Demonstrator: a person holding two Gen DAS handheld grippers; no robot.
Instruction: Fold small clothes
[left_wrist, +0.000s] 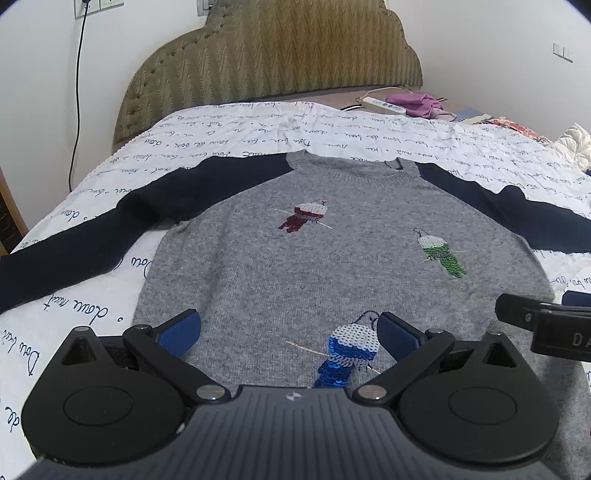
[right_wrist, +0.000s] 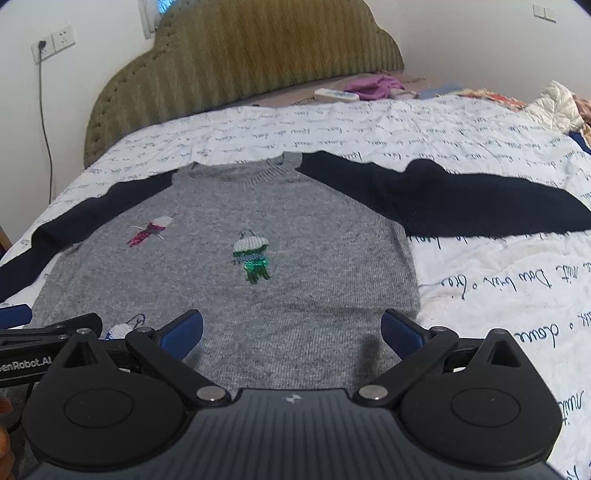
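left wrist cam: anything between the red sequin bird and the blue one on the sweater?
Nothing: in the left wrist view only bare grey knit of the sweater runs from the red bird to the blue bird.

The sweater (left_wrist: 295, 266) ahead of the gripper is speckled grey with navy sleeves (left_wrist: 92, 236) and three sequin birds: red-and-white (left_wrist: 304, 218), green-and-white (left_wrist: 441, 253), blue-and-white (left_wrist: 349, 350). The bedspread (left_wrist: 229, 133) under it is white with dark handwriting. Beyond stands an olive zigzag-quilted headboard (left_wrist: 273, 59). Gripper pads (left_wrist: 181, 332) are blue.
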